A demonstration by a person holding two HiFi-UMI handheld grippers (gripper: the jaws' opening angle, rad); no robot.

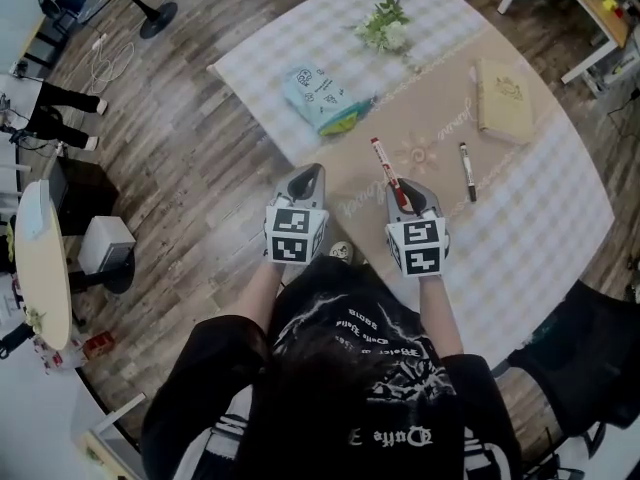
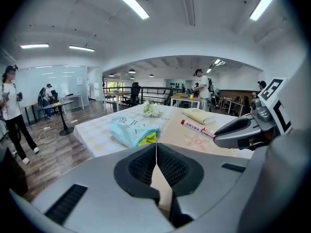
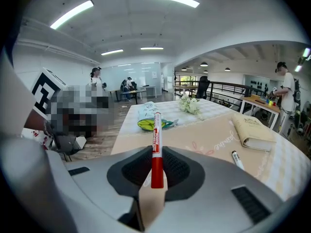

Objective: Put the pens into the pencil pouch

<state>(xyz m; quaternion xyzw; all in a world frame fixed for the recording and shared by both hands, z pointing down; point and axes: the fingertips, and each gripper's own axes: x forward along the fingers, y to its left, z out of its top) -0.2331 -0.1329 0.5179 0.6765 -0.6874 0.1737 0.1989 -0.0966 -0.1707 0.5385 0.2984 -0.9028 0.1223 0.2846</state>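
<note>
My right gripper (image 1: pixel 404 194) is shut on a red marker (image 1: pixel 389 174) that sticks forward out of its jaws; in the right gripper view the red marker (image 3: pixel 156 148) points toward the pouch. The light blue pencil pouch (image 1: pixel 320 98) with a yellow-green open mouth lies on the table's far left; the pouch (image 2: pixel 132 130) also shows ahead in the left gripper view. My left gripper (image 1: pixel 308 182) is shut and empty, hovering near the table's front edge. A black pen (image 1: pixel 467 171) lies to the right on the beige mat.
A cream notebook (image 1: pixel 503 98) lies at the right of the mat and a small flower bunch (image 1: pixel 385 25) at the far end. The checked tablecloth (image 1: pixel 540 230) covers the table. People, desks and a railing stand in the room beyond.
</note>
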